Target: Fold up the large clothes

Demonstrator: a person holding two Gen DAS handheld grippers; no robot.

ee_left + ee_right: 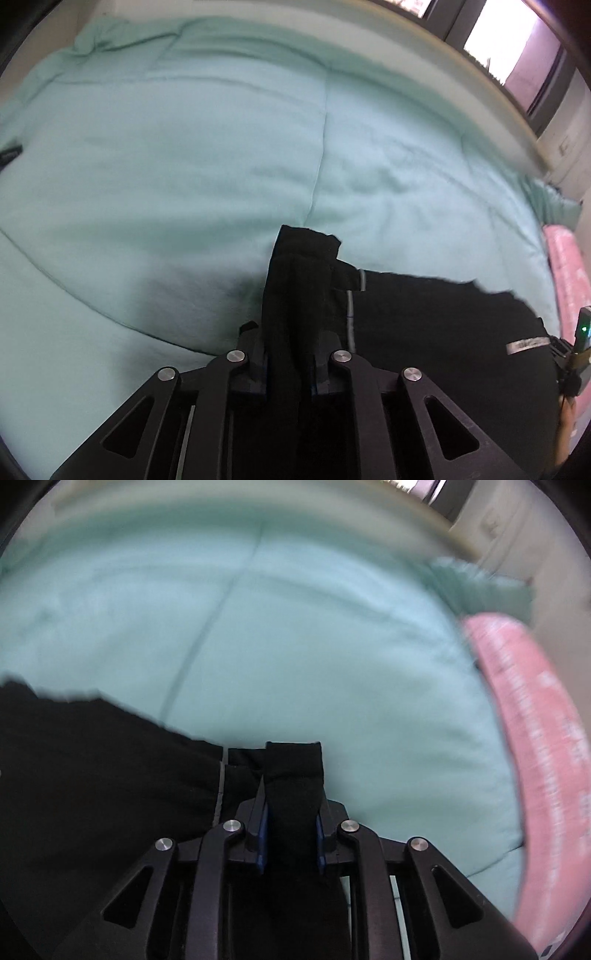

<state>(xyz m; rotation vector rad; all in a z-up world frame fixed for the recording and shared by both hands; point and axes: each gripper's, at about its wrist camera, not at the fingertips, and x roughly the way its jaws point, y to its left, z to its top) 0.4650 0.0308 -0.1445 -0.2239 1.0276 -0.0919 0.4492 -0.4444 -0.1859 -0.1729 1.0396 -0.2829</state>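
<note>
Black garment [443,332] is suspended above the mint-green bedspread [184,166], gripped at two points along its upper edge.

Left side: the left gripper [290,369] has its jaws closed on a bunched fold of the black garment. The cloth rises between the fingers and projects forward beyond their tips. From this grip, the fabric runs off to the right in the left wrist view, past a thin grey stripe [351,314] and a small pale label [526,346], toward the other gripper, whose housing with a green light is partly visible at the right border.

Right side: the right gripper [291,843] is likewise clamped on a fold of the black garment [110,775], with a tab of cloth standing above the fingertips. The remaining fabric runs off to the left in the right wrist view. A pink cushion [535,738] lies along the right edge of the bedspread [332,646].

Key relation: the long axis of the garment lies side to side between the two grippers, so neither is nearer; each holds one end. Both grippers point forward and slightly downward over the bed. How much cloth hangs beneath them cannot be determined.

Judgement: the coming move probably requires both ends to travel together, keeping the held edge taut.
</note>
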